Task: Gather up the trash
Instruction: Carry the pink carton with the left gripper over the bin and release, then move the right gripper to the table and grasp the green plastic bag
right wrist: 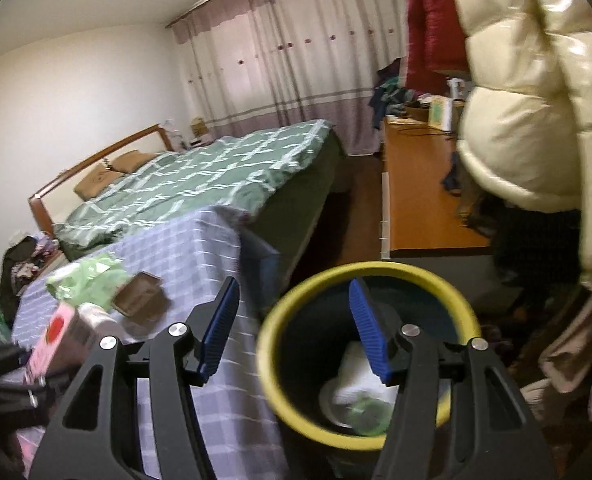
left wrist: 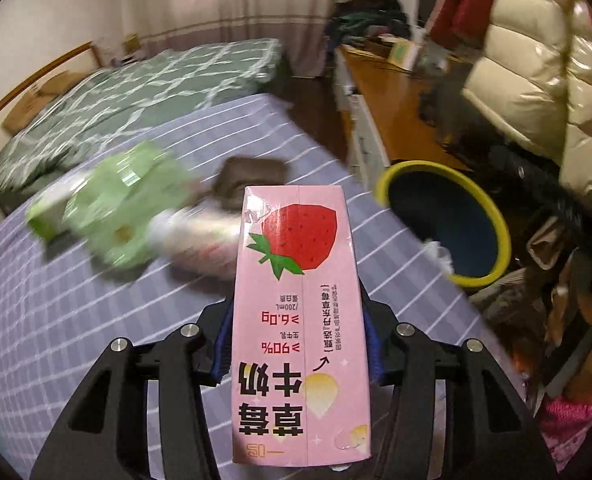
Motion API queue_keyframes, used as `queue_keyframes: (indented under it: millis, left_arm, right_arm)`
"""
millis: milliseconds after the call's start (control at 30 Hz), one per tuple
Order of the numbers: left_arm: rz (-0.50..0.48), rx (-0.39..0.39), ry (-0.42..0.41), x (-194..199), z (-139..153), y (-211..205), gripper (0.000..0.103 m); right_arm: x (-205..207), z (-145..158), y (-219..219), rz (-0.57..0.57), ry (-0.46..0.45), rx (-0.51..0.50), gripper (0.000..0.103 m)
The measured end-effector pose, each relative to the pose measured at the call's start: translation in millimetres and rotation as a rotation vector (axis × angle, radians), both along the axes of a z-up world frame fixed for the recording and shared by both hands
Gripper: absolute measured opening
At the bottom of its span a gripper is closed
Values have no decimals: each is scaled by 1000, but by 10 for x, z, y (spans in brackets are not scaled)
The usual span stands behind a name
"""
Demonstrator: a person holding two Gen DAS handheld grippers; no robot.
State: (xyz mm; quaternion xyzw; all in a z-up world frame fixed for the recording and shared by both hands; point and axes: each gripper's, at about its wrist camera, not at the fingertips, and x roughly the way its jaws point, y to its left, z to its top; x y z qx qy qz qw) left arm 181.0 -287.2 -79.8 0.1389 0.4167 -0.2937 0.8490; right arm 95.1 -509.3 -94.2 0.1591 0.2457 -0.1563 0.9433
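My left gripper (left wrist: 297, 344) is shut on a pink strawberry milk carton (left wrist: 299, 320), held above the lilac checked tablecloth (left wrist: 76, 320). The same carton (right wrist: 62, 340) shows at the left of the right wrist view. Behind it on the cloth lie a green packet (left wrist: 124, 208), a white crumpled wrapper (left wrist: 200, 236) and a brown tray (left wrist: 252, 176). A dark bin with a yellow rim (left wrist: 447, 216) stands right of the table. My right gripper (right wrist: 292, 328) is open and empty over the bin's (right wrist: 272, 380) left rim. White and green trash (right wrist: 359, 400) lies inside.
A bed with a green checked cover (right wrist: 216, 176) stands behind the table. A wooden desk (right wrist: 419, 196) with clutter runs along the right. A cream puffer jacket (right wrist: 535, 120) hangs at the right, close to the bin. Bags and clothes (left wrist: 555, 320) lie on the floor.
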Motion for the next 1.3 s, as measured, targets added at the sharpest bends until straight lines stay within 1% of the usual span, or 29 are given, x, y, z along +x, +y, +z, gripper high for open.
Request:
queue_keyframes:
  millis: [167,300,400,533,667,700,733,767,800,900,967,1033,1167,1267,1300]
  left_arm:
    - [-97,7,-9,-30,37,-639,51]
    - [-184,4,20,-36,-21,-1266,51]
    - [-229,-3,48,-43,-93,-1672,51]
    - [-269,-6,59,-16,-205,-2053,51]
    - [-278,-21,68,56,-300,-2340,51]
    - [-275,-21,65,64,-319,-2375,52]
    - [-267,-21,55,73,-336,-2399,58]
    - [-260,-20,46,78,-341,-2414,77]
    - [-246,-32,30,79,-318,-2393,84]
    - [-238,-58,14,72,-218,-2209,84]
    - [-228,-92,-4,60,-88,-1917,84]
    - [-209,-134,-32,53,86,-1548,84]
    - [-127,-202,-104,44,364,-741,92]
    - [-22,-219,-139,86,467,-25,94]
    - [35,-222,-148,115,473,304,94]
  right_arm:
    - [-413,-18,-387,-94,13,-19,55]
    - [-653,8,-578,-146,10,-31,56]
    - [-794,50,-661,-176,2,-45,58]
    - [-911,109,-703,-206,-9,-59,59]
    - [-932,144,-686,-220,6,-83,60]
    - [-923,149,-674,-220,9,-85,60]
    - [-917,153,-660,-219,11,-89,60]
    - [-910,158,-648,-219,15,-93,61]
    - [-900,163,-624,-218,19,-97,61]
    - [-886,184,-571,-211,19,-103,62]
    - [-863,190,-524,-202,21,-106,62]
    - [-819,194,-469,-188,23,-108,62]
    - [-670,177,-288,-140,34,-111,62]
    - [-523,151,-109,-94,47,-115,62]
    - [-460,142,-34,-75,52,-115,62]
